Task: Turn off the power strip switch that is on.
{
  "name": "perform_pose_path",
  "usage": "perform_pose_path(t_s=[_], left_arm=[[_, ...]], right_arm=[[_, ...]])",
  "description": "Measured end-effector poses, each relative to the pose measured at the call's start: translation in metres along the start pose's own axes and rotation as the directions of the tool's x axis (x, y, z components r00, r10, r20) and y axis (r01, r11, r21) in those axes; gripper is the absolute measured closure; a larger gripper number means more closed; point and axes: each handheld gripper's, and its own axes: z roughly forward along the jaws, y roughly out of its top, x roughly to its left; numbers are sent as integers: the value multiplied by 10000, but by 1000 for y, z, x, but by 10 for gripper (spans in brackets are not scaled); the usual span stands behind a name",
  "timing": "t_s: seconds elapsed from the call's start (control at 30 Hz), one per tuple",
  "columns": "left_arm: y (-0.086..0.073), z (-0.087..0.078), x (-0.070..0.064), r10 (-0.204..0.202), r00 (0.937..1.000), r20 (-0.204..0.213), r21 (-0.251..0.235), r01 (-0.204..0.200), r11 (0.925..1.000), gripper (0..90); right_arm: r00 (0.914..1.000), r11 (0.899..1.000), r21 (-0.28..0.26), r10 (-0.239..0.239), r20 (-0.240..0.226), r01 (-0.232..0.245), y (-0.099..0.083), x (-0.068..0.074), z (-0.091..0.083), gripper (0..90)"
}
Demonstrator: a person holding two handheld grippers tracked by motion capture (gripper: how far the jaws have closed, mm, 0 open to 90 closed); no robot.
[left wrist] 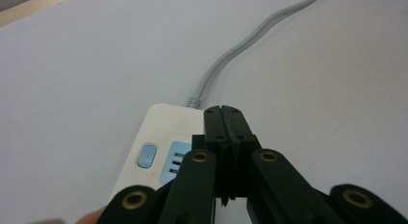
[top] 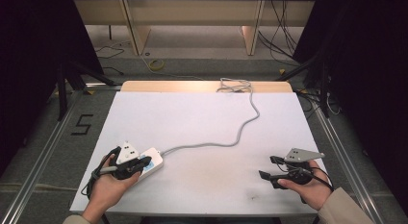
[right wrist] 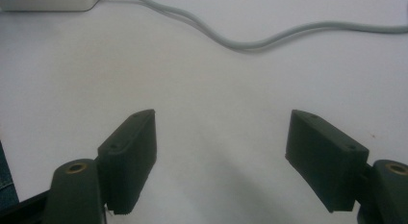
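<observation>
A white power strip (top: 155, 161) lies at the table's front left, and its grey cable (top: 240, 132) snakes to a coil at the back edge. My left gripper (top: 143, 163) hovers over the strip, jaws pressed together with nothing between them. In the left gripper view the shut left gripper (left wrist: 225, 119) covers part of the power strip (left wrist: 161, 130), next to its blue switch (left wrist: 147, 155) and a blue socket panel (left wrist: 174, 159). My right gripper (top: 268, 167) is held at the front right, open and empty. Its view shows the right gripper (right wrist: 223, 119) wide apart above bare table.
The white table top (top: 202, 118) has a faint brownish stain near the front middle. In the right gripper view the power strip (right wrist: 48, 2) and the cable (right wrist: 250, 41) lie far ahead. Floor cables and dark stands surround the table.
</observation>
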Motion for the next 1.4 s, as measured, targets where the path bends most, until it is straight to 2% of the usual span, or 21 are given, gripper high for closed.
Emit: perform_pose_path(t_s=[0.93, 1.4], left_arm=[[6, 6, 20, -115, 9984, -550, 674, 152, 9976, 899], [11, 10, 23, -53, 9974, -712, 1041, 128, 9945, 900]], right_arm=[[10000, 10000, 8, -17, 3, 17, 0, 0, 0, 270], [10000, 10000, -1, -10, 14, 10, 0, 0, 0, 270]])
